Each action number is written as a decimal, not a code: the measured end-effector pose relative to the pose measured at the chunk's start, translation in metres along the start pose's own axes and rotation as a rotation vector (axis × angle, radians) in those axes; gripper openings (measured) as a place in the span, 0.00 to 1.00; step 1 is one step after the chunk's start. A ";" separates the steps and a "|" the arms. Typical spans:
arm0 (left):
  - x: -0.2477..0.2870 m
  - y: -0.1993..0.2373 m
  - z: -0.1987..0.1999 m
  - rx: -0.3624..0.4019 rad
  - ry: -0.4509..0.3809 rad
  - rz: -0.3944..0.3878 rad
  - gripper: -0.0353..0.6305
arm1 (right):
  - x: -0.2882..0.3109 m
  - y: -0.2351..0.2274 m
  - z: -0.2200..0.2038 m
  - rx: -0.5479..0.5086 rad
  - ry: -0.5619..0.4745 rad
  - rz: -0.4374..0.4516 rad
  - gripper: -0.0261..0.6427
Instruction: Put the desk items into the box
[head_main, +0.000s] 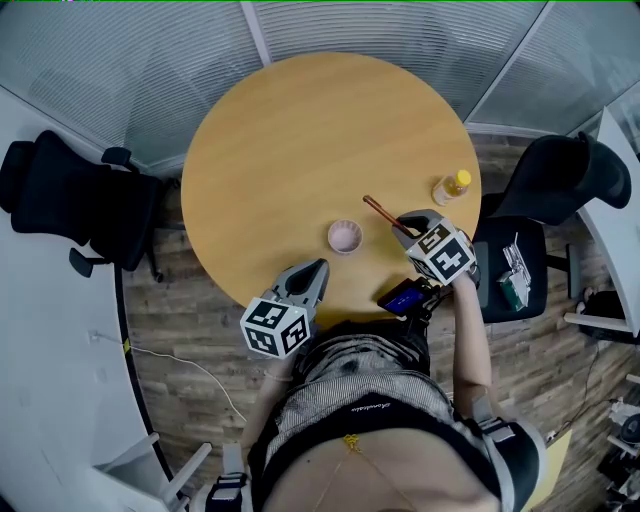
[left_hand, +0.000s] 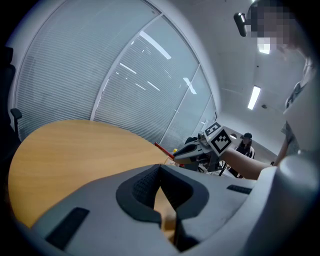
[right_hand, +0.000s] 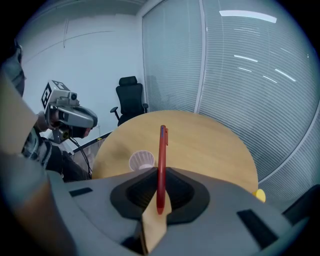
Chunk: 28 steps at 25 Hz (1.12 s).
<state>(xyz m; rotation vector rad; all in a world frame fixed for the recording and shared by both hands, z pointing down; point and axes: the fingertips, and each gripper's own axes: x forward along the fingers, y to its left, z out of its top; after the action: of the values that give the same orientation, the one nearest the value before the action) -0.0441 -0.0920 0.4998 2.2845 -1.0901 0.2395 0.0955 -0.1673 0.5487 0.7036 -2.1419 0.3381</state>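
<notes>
Clamping a red pen (right_hand: 162, 160) between its jaws, the right gripper (right_hand: 160, 175) hangs above the round wooden table (head_main: 300, 140). The pen sticks out well past the jaw tips, over the tabletop. A small pale cup (head_main: 344, 237) stands on the table, just to the left of the pen in the head view. A bottle with a yellow cap (head_main: 451, 187) stands near the table's right edge. The left gripper (left_hand: 160, 172) hovers at the near edge of the table, jaws closed together with nothing between them.
</notes>
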 end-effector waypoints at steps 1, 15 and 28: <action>0.001 0.000 0.000 0.004 0.001 -0.001 0.08 | -0.003 0.001 0.004 0.000 -0.007 0.001 0.13; 0.000 0.003 -0.002 0.006 0.007 0.001 0.08 | -0.034 0.018 0.042 -0.036 -0.068 -0.003 0.13; -0.001 0.006 -0.001 0.007 0.006 0.003 0.08 | -0.020 0.023 0.037 -0.058 -0.026 0.008 0.13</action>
<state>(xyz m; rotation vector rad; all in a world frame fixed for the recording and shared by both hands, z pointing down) -0.0489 -0.0940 0.5028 2.2870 -1.0912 0.2508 0.0683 -0.1582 0.5104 0.6698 -2.1710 0.2712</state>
